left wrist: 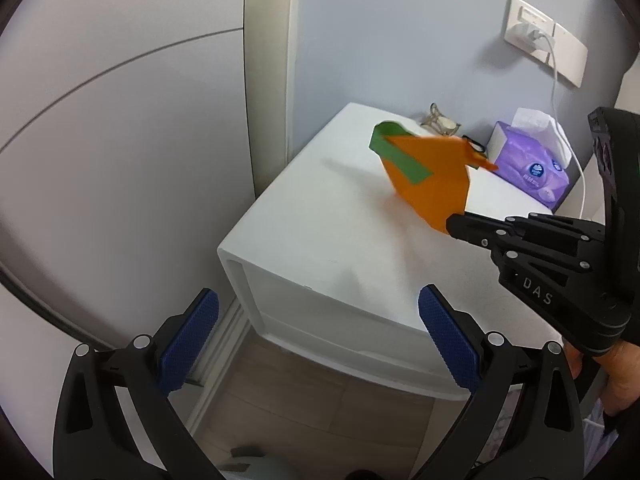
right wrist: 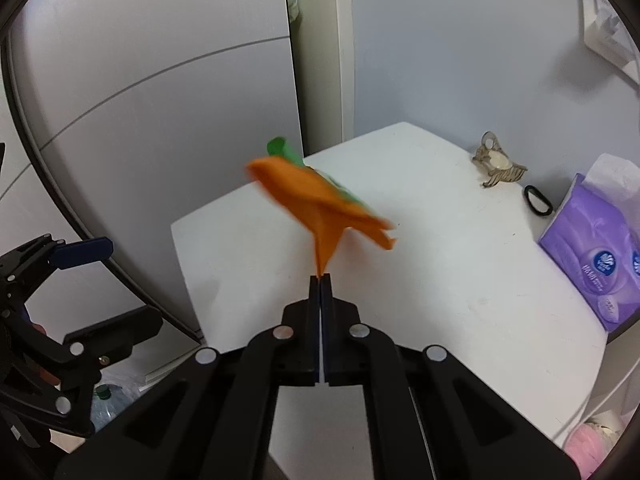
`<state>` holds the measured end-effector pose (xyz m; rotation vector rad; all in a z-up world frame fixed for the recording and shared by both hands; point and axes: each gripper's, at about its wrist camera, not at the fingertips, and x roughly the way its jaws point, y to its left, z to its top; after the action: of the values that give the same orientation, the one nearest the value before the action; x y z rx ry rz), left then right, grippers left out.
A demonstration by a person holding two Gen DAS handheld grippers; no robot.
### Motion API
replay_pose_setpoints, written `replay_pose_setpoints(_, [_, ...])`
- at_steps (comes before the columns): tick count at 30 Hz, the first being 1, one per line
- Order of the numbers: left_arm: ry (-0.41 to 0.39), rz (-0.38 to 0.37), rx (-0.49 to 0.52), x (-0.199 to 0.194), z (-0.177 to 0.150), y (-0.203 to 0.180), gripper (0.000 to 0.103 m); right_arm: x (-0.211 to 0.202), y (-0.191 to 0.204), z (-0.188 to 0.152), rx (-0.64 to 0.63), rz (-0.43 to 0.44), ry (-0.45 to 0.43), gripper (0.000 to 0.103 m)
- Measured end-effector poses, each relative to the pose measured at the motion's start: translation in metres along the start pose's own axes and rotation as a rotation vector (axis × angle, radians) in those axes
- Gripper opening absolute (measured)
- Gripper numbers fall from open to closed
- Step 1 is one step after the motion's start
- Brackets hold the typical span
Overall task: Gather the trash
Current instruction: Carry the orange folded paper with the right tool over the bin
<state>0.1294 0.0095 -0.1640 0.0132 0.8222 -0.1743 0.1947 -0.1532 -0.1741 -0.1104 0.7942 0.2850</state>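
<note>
Orange paper (right wrist: 320,210) with a green strip (left wrist: 398,156) hangs above the white nightstand (right wrist: 440,280), pinched at one corner by the right gripper (right wrist: 321,278), whose jaws are pressed together. Off that nightstand's front corner, the left gripper (left wrist: 318,336) hovers wide open, empty. A purple tissue pack (right wrist: 596,256) sits at the nightstand's back edge.

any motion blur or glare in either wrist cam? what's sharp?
Right wrist: the orange paper in the right gripper is smeared; table and tissue pack are sharp. Left wrist: paper only slightly soft, soft shadow beneath it, left gripper crisp. No glare; strong fisheye bending and dark corners in both.
</note>
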Motion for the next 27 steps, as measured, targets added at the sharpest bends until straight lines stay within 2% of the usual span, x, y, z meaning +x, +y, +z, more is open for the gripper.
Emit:
replay_pose_setpoints(9, [-0.035, 0.029, 0.0, -0.039, -0.01, -0.007, 0.097, -0.037, 0.017, -0.003, -0.021, 0.018, -0.044, 0.003])
replay_pose_setpoints(16, [-0.042, 0.079, -0.024, -0.068, -0.031, 0.02, 0.097, -0.06, 0.055, -0.02, -0.062, 0.073, -0.047, 0.003])
replay_pose_setpoints(27, [-0.03, 0.169, -0.097, -0.114, -0.096, 0.061, 0.097, -0.076, 0.133, -0.058, -0.138, 0.18, -0.007, 0.003])
